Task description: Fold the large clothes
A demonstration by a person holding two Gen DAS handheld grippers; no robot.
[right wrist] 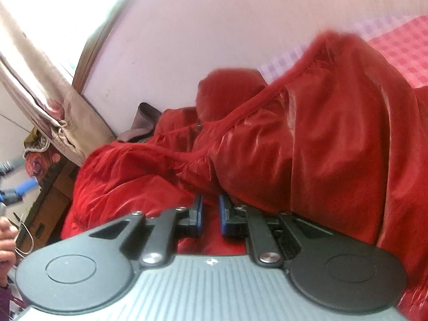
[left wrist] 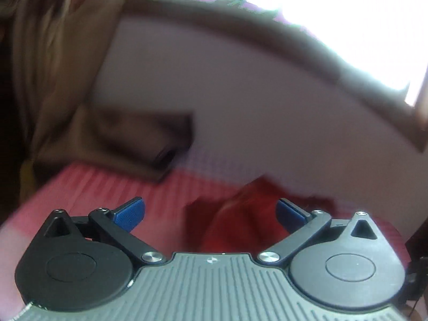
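A: Where is the garment?

B: The red jacket (right wrist: 307, 133), shiny and padded-looking, lies heaped on a pink checked bedsheet (right wrist: 401, 48). It fills the space ahead of the right gripper (right wrist: 211, 215) and to both sides of it, with a rounded hood-like lump rising further ahead.

A: Does that gripper have hold of it?

B: Its blue pads (right wrist: 198, 214) stand close together with only a narrow gap, and red fabric sits in that gap and folds over the fingertips. It looks clenched on a fold of the jacket, though the cloth hides the exact pinch.

A: And the other one?

B: The left gripper (left wrist: 211, 214) is spread wide, released, with nothing pressed between its blue pads (left wrist: 131, 212). Through its blurred view a patch of the same red cloth lies just ahead, between the fingers and slightly to the right, on the sheet.

A: What surrounds it?

B: Ahead of the left gripper a pale wall (left wrist: 240, 85) and a bright window (left wrist: 334, 13); ahead and to the left, a brown cloth (left wrist: 139, 139), too smeared to name. To the right gripper's left hang a beige curtain (right wrist: 40, 75) and, at the frame's edge, a person's hand (right wrist: 6, 240).
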